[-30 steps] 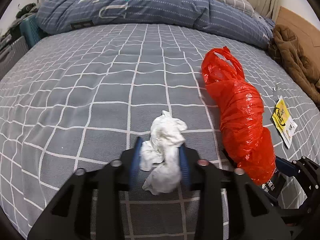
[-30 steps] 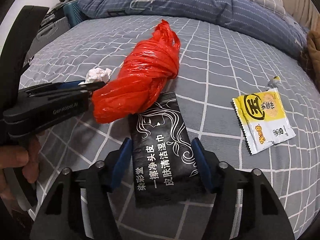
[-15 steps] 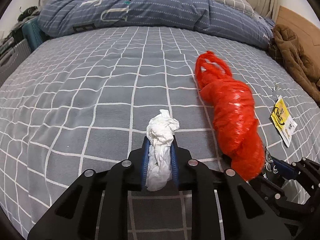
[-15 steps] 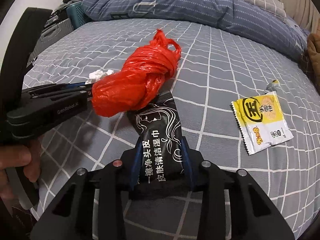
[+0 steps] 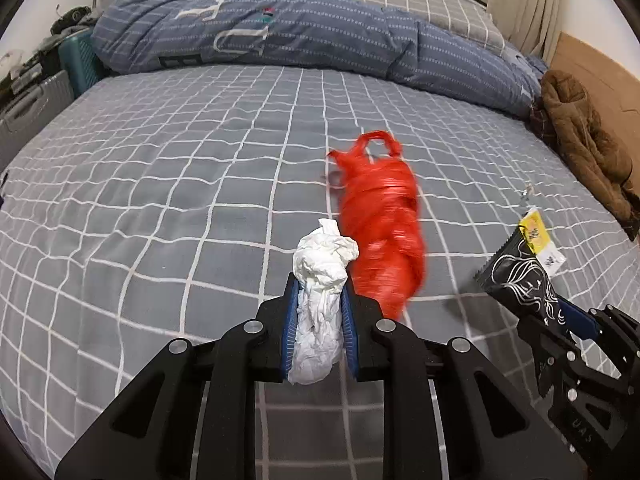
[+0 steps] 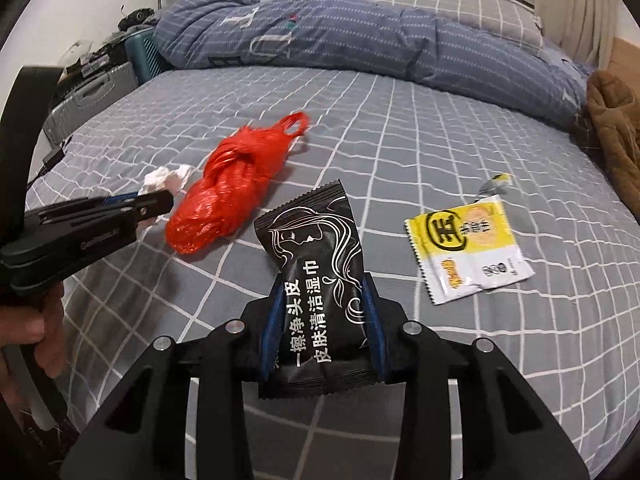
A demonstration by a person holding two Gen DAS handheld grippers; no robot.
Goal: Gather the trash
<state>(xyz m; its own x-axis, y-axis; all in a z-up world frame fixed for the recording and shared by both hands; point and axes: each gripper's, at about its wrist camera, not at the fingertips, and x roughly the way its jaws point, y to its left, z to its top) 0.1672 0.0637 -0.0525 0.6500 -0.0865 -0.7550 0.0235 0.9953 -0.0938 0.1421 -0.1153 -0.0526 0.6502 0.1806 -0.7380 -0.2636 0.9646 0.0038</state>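
both grippers have just squeezed shut on a piece of trash and lifted it off the bed.

the left gripper [image 5: 319,328] now has its jaws clenched tight on the white tissue [image 5: 322,276]. a moment ago the tissue sat loose between wide jaws; now it is pinched thin, with its crumpled top poking out past the tips.

the right gripper [image 6: 324,334] had its jaws wide around the black wipe packet [image 6: 316,280] a second ago. now the blue pads press on both sides of the packet, which sticks up and forward out of the jaws, off the grey checked sheet [image 6: 400,140].

so two bits of trash look picked up. two more still lie on the sheet. the red plastic bag [image 6: 236,192] is ahead of the right jaws and to their left, between the two grippers. the yellow and white sachet [image 6: 468,248] lies flat to the right of the right jaws, well apart from them.

no bin shows in either view, so i cannot tell where the held trash should go. i think that comes next.
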